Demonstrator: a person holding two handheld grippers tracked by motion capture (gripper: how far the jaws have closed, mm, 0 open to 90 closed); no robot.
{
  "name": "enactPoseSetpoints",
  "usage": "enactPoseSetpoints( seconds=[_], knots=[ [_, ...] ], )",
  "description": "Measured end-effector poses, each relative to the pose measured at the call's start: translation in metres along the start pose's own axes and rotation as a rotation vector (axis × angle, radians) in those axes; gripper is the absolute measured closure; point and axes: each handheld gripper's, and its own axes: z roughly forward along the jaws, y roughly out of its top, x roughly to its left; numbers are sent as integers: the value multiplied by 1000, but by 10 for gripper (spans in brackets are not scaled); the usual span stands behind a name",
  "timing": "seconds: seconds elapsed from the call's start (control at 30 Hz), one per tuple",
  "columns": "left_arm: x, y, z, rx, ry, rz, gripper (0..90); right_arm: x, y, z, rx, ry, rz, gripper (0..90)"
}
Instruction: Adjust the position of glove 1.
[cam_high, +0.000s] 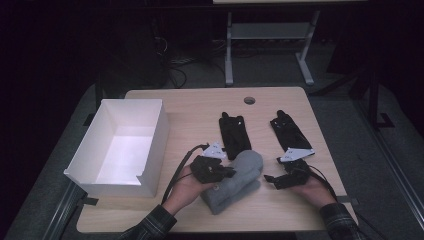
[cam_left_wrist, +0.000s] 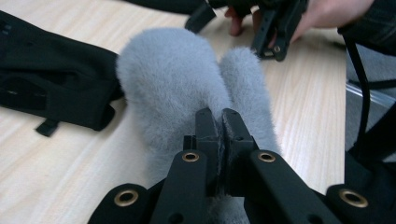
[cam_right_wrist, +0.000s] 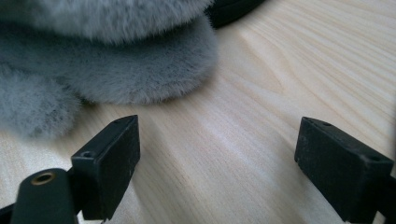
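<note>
High view: left tool (cam_high: 231, 173) atop grey mittens (cam_high: 239, 180)

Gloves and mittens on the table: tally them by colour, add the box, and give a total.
Grey fluffy mittens: 2, stacked
Black gloves: 2, one and another
White box: 1
Total: 5

We wear plaid flannel sleeves, dark with lighter checks, at both wrists. Our left gripper (cam_high: 227, 172) is matte black, with brass-coloured rivets at the linkage joints, blocky rectangular jaws and a grey three-cornered plate on top. Our right gripper (cam_high: 270, 180) is built the same: black body, brass eyelet, square jaw blocks with small screw holes. A black cable trails from each.
</note>
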Motion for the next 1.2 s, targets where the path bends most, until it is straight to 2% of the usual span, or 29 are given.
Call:
enactPoseSetpoints(
  seconds=[0.17,0.2,0.27,0.3,0.43,0.5,0.63,0.7,0.73,0.77,0.8,0.9,0.97,1.0,1.03,1.1,1.17,1.2],
  knots=[
    [0,-5,11,59,-11,-3,872,0,0,0,0,0,0,141],
    [1,-6,13,81,-14,11,872,0,0,0,0,0,0,142],
    [0,-7,16,90,-3,9,872,0,0,0,0,0,0,142],
    [0,-8,18,106,-4,20,872,0,0,0,0,0,0,141],
    [-1,-10,21,118,-3,34,867,0,0,0,0,0,0,141],
    [-1,-9,19,96,-14,14,840,0,0,0,0,0,0,141],
    [0,-5,10,39,-35,-13,596,0,0,0,0,-1,3,141],
    [0,-3,3,15,-28,-5,565,0,1,0,6,-4,0,142],
    [1,-2,-2,1,-17,5,576,1,1,0,8,-3,3,149],
    [2,-2,-7,-17,-7,14,620,1,2,-1,16,-5,7,201],
    [4,-2,-12,-26,5,19,671,1,2,-3,14,-7,9,288],
    [11,-9,-23,6,61,18,823,0,5,-8,27,-3,23,505],
    [19,-18,-27,29,85,-7,891,0,9,-10,6,-13,21,638],
    [22,-23,-28,38,95,-37,896,1,15,-10,-7,-33,42,772],
    [26,-29,-28,52,105,-50,896,1,15,-10,-7,-33,42,772],
    [32,-39,-26,82,112,-88,896,0,20,-6,-12,-28,62,873],
    [36,-46,-23,107,82,-119,896,-1,25,0,1,-19,69,900],
    [36,-47,-21,118,72,-116,895,0,27,4,6,-9,75,900]
  ],
)
